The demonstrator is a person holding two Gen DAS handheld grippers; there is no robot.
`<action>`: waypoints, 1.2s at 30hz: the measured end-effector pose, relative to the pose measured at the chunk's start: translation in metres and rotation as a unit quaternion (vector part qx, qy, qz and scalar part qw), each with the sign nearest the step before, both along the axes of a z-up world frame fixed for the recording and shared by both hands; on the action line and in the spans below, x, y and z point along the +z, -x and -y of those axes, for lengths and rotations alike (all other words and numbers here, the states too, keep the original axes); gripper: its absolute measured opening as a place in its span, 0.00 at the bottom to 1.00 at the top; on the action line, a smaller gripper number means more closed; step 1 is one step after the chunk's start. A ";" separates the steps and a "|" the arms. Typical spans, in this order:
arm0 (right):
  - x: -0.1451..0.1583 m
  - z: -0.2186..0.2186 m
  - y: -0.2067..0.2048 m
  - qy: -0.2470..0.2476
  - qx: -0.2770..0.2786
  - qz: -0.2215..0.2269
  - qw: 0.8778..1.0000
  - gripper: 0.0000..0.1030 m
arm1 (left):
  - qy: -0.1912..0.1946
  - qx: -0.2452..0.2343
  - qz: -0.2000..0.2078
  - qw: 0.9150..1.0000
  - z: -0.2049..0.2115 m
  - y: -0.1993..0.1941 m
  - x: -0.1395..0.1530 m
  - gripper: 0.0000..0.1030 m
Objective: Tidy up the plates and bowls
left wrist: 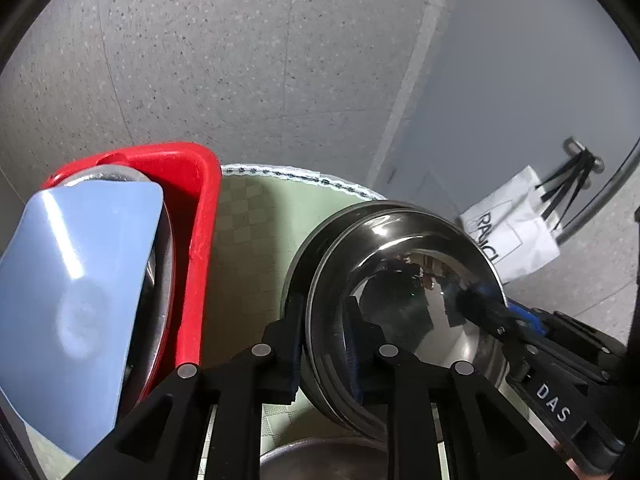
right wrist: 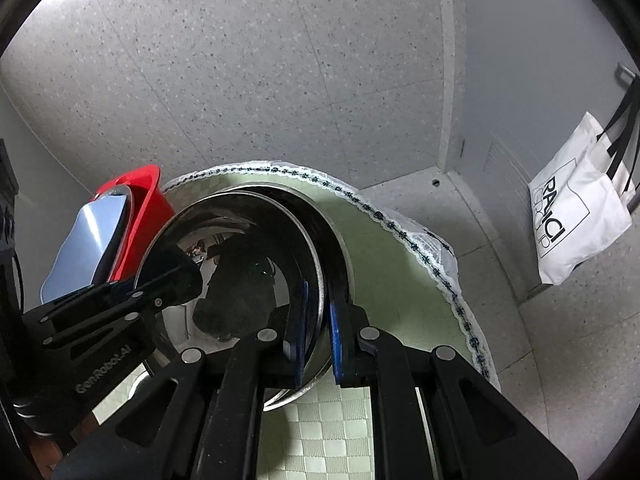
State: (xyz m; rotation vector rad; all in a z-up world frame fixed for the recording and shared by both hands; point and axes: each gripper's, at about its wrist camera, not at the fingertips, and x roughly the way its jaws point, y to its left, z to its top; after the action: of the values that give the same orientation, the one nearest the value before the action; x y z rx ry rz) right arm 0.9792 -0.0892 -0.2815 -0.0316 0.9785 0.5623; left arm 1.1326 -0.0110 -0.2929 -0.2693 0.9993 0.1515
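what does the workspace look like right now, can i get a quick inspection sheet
surface: round table under a pale green checked cloth with lace trim
job's things: steel bowl held tilted on edge above the cloth; red bin holding a blue plate and steel dishes
clutter: nothing seen
grippers: left gripper and right gripper each clamp the bowl's rim
cables: nothing seen
surroundings: speckled floor, white tote bag hanging on the wall
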 end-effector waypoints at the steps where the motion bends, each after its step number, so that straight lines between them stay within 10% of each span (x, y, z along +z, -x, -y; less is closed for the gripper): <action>1: 0.000 0.000 0.000 -0.004 0.000 -0.002 1.000 0.09 | 0.003 0.000 0.001 1.000 -0.002 0.002 -0.001 0.17; 15: 0.007 0.010 0.013 -0.087 0.014 -0.006 0.996 0.44 | 0.031 0.012 0.049 0.998 -0.015 0.043 0.014 0.64; 20: 0.016 0.018 0.027 -0.088 -0.004 0.010 0.996 0.65 | 0.031 0.026 0.055 0.998 -0.022 0.065 0.018 0.64; 36: -0.011 0.049 0.105 -0.106 -0.008 -0.017 0.994 0.71 | 0.018 0.091 0.079 0.992 -0.034 0.209 0.008 0.75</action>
State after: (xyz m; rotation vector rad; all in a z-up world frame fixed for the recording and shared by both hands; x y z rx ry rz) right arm 0.8737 -0.1380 -0.2922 0.1755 0.9466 0.6502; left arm 0.9241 0.0226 -0.2851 -0.4010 0.8201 0.2743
